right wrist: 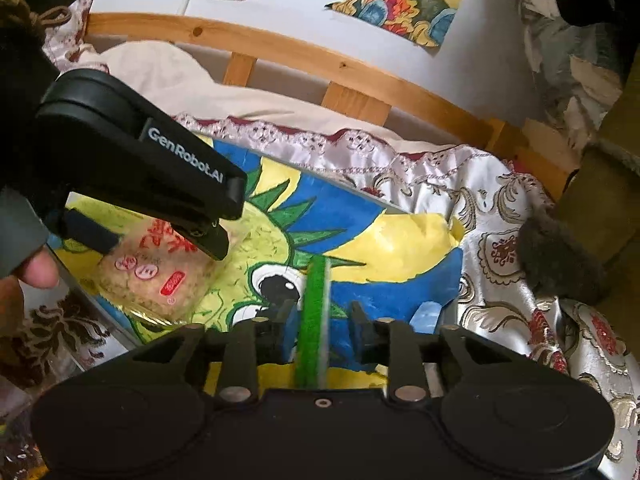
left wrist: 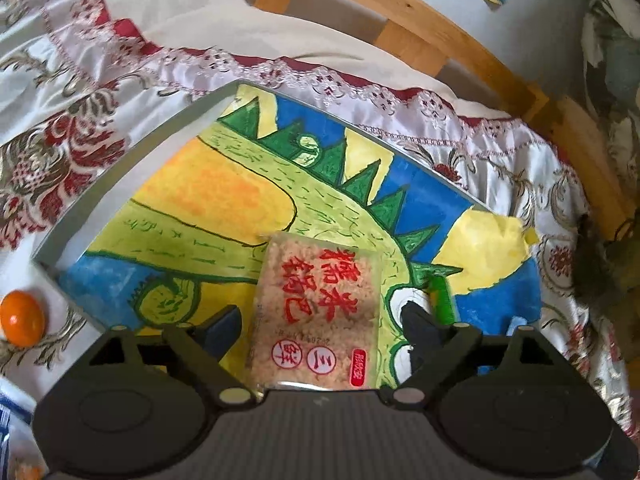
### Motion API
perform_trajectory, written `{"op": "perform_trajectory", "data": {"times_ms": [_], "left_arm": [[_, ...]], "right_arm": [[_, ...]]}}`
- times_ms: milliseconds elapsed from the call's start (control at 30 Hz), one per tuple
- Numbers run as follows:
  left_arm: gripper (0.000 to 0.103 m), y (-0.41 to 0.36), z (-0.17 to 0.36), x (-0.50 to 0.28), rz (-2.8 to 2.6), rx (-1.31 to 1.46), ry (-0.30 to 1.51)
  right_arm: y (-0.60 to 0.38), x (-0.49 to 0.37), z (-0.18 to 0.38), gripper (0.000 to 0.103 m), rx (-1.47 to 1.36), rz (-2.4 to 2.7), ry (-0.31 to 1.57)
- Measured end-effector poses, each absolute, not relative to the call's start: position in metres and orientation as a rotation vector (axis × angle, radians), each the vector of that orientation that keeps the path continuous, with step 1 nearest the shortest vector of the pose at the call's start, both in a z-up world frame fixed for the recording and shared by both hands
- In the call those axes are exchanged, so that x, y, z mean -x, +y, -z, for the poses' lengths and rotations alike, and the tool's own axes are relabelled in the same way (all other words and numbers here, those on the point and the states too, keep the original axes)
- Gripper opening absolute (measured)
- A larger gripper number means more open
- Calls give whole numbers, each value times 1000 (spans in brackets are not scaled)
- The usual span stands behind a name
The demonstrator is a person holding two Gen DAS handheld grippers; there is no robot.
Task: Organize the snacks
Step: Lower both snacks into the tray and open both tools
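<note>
A clear packet of puffed rice cake with red characters [left wrist: 316, 312] lies flat on a painted dinosaur tray [left wrist: 224, 184]. My left gripper [left wrist: 320, 320] is open, its fingers either side of the packet without pinching it. The packet also shows in the right wrist view [right wrist: 156, 280], under the left gripper [right wrist: 160, 240]. My right gripper [right wrist: 320, 320] is open around a thin green snack stick [right wrist: 314, 320] that lies between its fingers, apart from both pads. The stick's tip shows in the left wrist view [left wrist: 440, 300].
The tray sits on a floral satin cloth [left wrist: 60, 152]. An orange ball [left wrist: 22, 318] lies left of the tray. A wooden slatted rail [right wrist: 320, 68] runs behind. A dark furry object [right wrist: 560, 260] sits at the right.
</note>
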State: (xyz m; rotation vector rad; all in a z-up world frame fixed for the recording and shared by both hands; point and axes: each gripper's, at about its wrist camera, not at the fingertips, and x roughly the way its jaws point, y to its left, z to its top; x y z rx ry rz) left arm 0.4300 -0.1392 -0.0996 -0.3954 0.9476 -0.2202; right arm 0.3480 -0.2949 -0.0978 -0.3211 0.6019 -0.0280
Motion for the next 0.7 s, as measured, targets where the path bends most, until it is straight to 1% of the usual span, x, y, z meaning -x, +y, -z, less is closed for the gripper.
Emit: {"op": "perform_trajectory", "data": {"times_ms": [67, 133, 167, 233, 267, 333, 500, 600, 633, 700], "left_arm": [[92, -134, 92, -424, 219, 407, 936], [95, -130, 81, -417, 216, 407, 913], [97, -128, 74, -411, 218, 405, 895], [99, -123, 60, -401, 223, 403, 855], [100, -121, 52, -393, 227, 393, 829], [102, -116, 37, -377, 230, 371, 780], [102, -105, 10, -338, 213, 307, 671], [102, -98, -1, -313, 204, 263, 615], [102, -96, -5, -305, 203, 246, 597], [102, -93, -12, -287, 207, 204, 557]], "right_arm": [[-297, -342, 90, 40, 307, 41, 579], [-300, -334, 79, 49, 275, 58, 552], [-301, -330, 73, 51, 253, 61, 537], [-303, -319, 59, 63, 214, 64, 504], [-304, -313, 53, 65, 203, 65, 487], [-304, -300, 40, 74, 189, 63, 457], [-303, -262, 12, 82, 162, 71, 385], [-303, -237, -5, 84, 126, 71, 352], [-303, -228, -10, 88, 117, 72, 338], [-303, -210, -20, 93, 98, 75, 307]]}}
